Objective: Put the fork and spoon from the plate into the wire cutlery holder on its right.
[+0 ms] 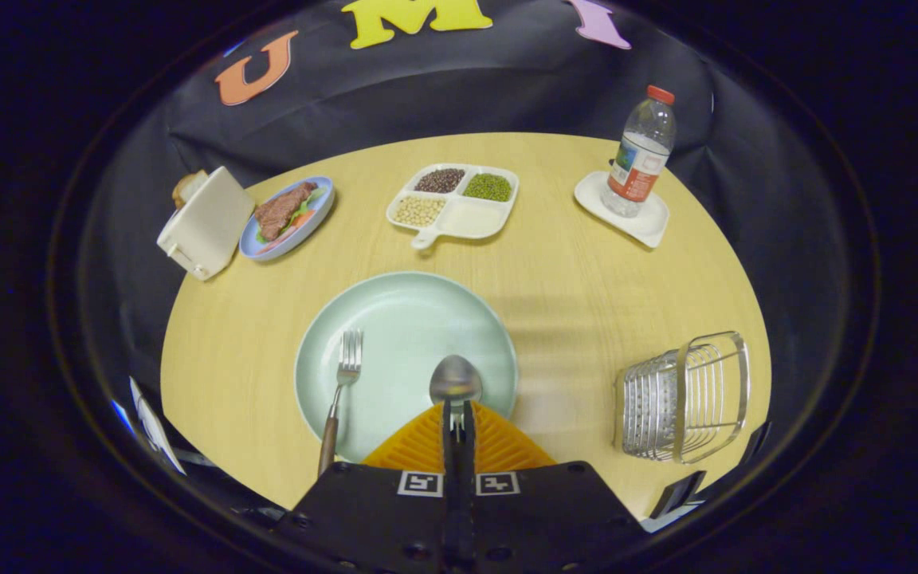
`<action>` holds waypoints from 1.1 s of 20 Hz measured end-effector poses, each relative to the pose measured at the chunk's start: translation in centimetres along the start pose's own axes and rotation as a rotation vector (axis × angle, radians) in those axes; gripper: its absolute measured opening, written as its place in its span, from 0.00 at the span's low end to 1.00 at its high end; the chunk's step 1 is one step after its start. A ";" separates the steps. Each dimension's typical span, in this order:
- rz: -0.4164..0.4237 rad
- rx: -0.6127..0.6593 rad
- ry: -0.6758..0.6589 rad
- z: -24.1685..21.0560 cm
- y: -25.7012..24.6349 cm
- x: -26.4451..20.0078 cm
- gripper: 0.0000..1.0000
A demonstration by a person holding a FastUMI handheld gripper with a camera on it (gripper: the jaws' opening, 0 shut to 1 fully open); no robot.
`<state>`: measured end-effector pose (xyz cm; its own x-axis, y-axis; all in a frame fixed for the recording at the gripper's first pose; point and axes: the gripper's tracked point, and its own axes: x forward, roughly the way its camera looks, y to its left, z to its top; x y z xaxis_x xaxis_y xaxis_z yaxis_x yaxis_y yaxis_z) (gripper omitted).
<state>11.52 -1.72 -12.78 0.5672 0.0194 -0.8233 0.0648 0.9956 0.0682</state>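
Gripper (457, 414) clamped on spoon (456, 381) handle, bowl pointing straight ahead over plate (395, 311); wire cutlery holder (686, 399) sits off right, fork (339, 395) left.

Spoon (456, 379) seemingly pinched in the claw (457, 414) over the plate (395, 319); fork (341, 391) on its left; wire holder (686, 396) right.

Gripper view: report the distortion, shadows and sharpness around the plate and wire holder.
Gripper view: fisheye bends the table edge into a curve and splays the wire cutlery holder; lighting is even, with faint shadows right of the plate; spoon bowl shows a soft sheen; fork is sharp; the gripper, shut on the spoon handle, looks slightly soft up close.
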 end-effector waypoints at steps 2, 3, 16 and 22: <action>-0.005 0.006 -0.004 0.1 -0.1 0.0 0.00; -0.017 0.005 -0.011 0.4 -0.3 -0.1 0.00; -0.025 -0.009 0.021 0.2 1.4 0.3 0.00; -0.038 0.015 0.084 -1.7 1.3 0.8 0.01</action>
<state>10.70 -0.24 -14.29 0.4930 -0.0102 -0.8700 0.0976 0.9943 0.0436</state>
